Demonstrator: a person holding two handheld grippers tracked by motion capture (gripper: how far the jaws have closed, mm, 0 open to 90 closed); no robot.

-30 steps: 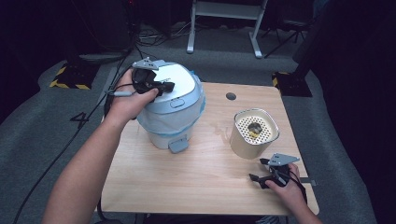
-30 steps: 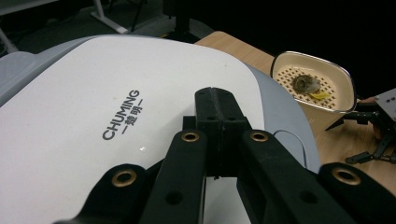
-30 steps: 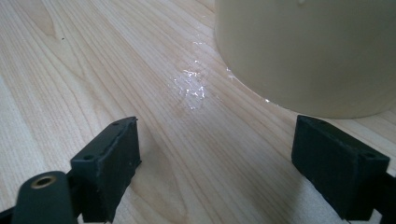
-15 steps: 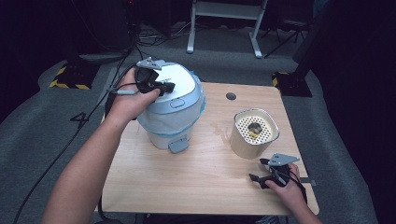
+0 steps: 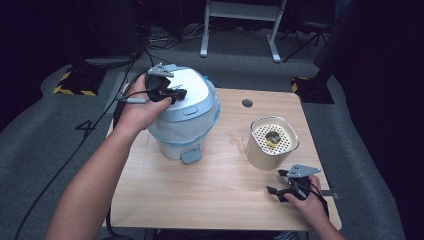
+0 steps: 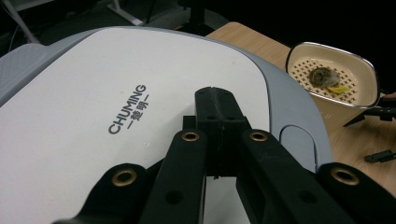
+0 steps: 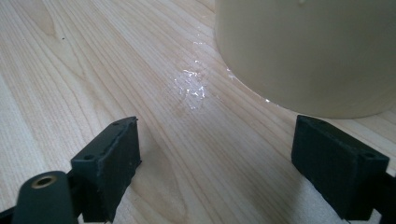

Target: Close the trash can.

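1. Pressing on the lid of the white bin (image 5: 184, 117), which stood at the table's far left, the left gripper (image 5: 171, 94) had jaws pressed together on nothing; a hard push risked tipping it.
2. Cream strainer canister (image 5: 271, 143) sat near the spread right gripper (image 5: 278, 183) (a nudge could topple it).
3. Wooden table (image 5: 200, 195); wet patch (image 7: 190, 86) invited slipping.
4. Room dark, grey carpet (image 5: 45, 145).

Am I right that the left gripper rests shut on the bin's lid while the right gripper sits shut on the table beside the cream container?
Not quite: the right gripper is open, its fingers wide apart in the right gripper view. The left gripper is indeed shut on the bin's lid, beside the cream container.
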